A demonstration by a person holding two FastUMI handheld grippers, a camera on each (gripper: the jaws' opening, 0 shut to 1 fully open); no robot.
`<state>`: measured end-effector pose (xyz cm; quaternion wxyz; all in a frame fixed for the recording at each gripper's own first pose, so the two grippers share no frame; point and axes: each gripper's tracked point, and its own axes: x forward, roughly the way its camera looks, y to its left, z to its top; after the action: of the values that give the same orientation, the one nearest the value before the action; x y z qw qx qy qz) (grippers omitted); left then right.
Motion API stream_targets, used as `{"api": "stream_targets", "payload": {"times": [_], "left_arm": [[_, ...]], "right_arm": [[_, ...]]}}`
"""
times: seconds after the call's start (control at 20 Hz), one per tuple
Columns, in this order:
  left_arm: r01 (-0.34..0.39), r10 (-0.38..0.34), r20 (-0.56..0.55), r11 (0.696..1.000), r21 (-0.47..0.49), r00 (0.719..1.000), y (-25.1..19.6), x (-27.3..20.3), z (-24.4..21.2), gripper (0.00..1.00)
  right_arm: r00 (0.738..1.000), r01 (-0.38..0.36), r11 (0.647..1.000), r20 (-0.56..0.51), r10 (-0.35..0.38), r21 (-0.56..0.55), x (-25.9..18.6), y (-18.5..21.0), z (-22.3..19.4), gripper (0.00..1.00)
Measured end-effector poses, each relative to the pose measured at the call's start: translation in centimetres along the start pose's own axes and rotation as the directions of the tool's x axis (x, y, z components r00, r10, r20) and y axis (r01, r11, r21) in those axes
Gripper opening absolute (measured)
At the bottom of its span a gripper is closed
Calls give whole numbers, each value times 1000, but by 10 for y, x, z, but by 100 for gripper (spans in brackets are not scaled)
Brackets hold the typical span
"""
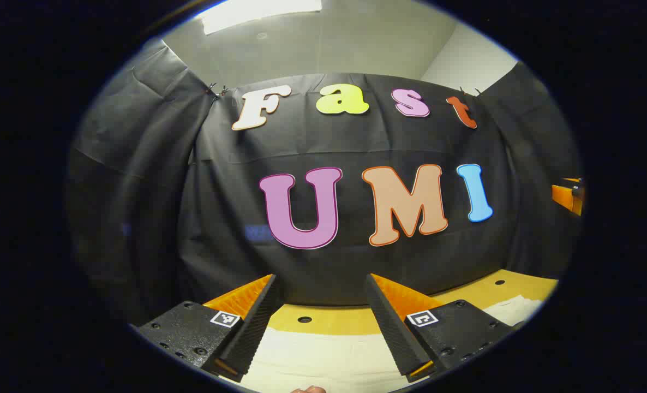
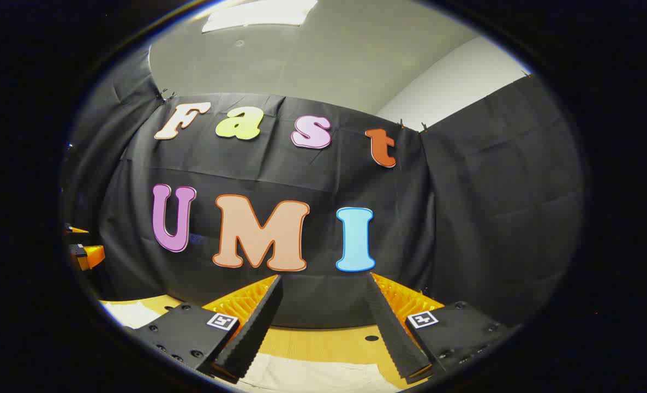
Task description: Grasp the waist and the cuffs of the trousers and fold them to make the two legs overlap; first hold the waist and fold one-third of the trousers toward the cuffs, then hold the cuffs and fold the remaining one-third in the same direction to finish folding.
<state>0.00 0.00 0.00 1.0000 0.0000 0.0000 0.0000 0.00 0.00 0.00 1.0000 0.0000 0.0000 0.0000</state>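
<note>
Both grippers poised above pale trousers, folding yet to begin

The left gripper (image 1: 321, 322) and right gripper (image 2: 323, 322) hover with fingers apart, holding nothing. The trousers (image 1: 323, 355) lie flat on the near table (image 1: 329, 322); every fold apparently remains. Open room ahead reaches the far wall.

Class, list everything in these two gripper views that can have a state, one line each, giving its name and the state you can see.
left gripper: open, holding nothing, above the trousers.
right gripper: open, holding nothing, above the near edge of the cloth.
trousers: pale, lying flat on the table, not gripped; fold state cannot be told.
table: partly covered by the trousers, bare wood with small holes at the far side.
</note>
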Motion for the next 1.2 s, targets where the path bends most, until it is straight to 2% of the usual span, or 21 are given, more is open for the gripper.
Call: {"api": "stream_targets", "payload": {"times": [0.65,0.8,0.9,1.0,1.2], "left_arm": [[-32,33,-13,999,43,999,22,-1,-9,94],[-10,11,-22,999,51,1000,23,-1,-13,94],[11,-8,-29,995,100,1000,27,-3,-17,94],[44,-31,-71,980,193,997,39,-7,-31,96],[79,-38,-132,944,319,991,62,-21,-53,96]], "right_arm": [[999,35,999,-26,-35,-13,1,-9,-9,97],[999,35,999,-30,-36,-17,0,-8,-11,97],[999,40,999,-34,-40,-14,-1,-9,-12,96],[998,32,999,-56,-32,-10,-1,-6,-24,97],[998,20,1000,-68,-20,0,1,-1,-31,97]]}}
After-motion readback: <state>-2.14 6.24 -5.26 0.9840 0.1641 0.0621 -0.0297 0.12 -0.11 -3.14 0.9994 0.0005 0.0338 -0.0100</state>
